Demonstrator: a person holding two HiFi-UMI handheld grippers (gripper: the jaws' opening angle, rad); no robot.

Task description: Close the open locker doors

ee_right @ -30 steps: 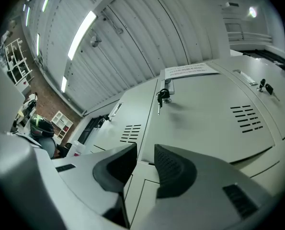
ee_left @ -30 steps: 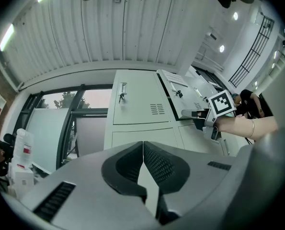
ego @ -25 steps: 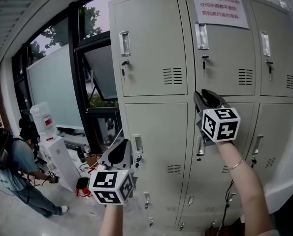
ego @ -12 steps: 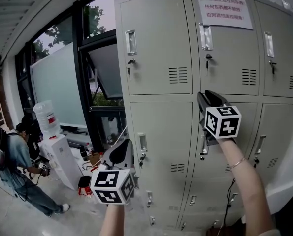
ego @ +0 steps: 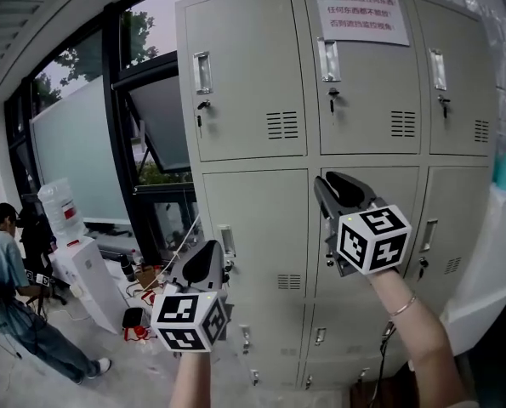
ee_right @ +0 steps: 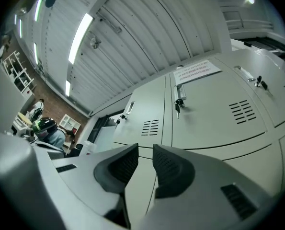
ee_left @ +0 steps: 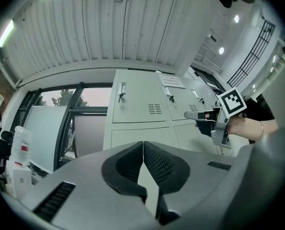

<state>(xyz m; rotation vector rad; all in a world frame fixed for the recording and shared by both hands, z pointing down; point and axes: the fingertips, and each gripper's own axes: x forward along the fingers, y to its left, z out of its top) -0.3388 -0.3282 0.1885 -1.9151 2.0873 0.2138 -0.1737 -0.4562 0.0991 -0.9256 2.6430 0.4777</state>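
Facing a grey bank of lockers (ego: 235, 228), we are standing in a room with a ribbed ceiling (ee_left: 108, 28). A dark-framed window (ego: 82, 143) is rising at the left, with a water dispenser (ego: 63, 215) and a person (ego: 10, 313) on the floor (ego: 108, 389) below it. The locker doors (ego: 253, 83) that we are seeing are all lying flush with their frames. A printed notice (ego: 361, 15) is sitting on the upper middle door.

Our left tool (ego: 208, 257) is clenched, tips together on nothing, and we are holding it low, pointing up toward the lockers. Our right tool (ego: 331, 187) is closing, with a narrow gap and nothing in it. It is riding on an outstretched forearm (ego: 414, 330) near the middle-row centre door; we cannot tell whether it is touching.
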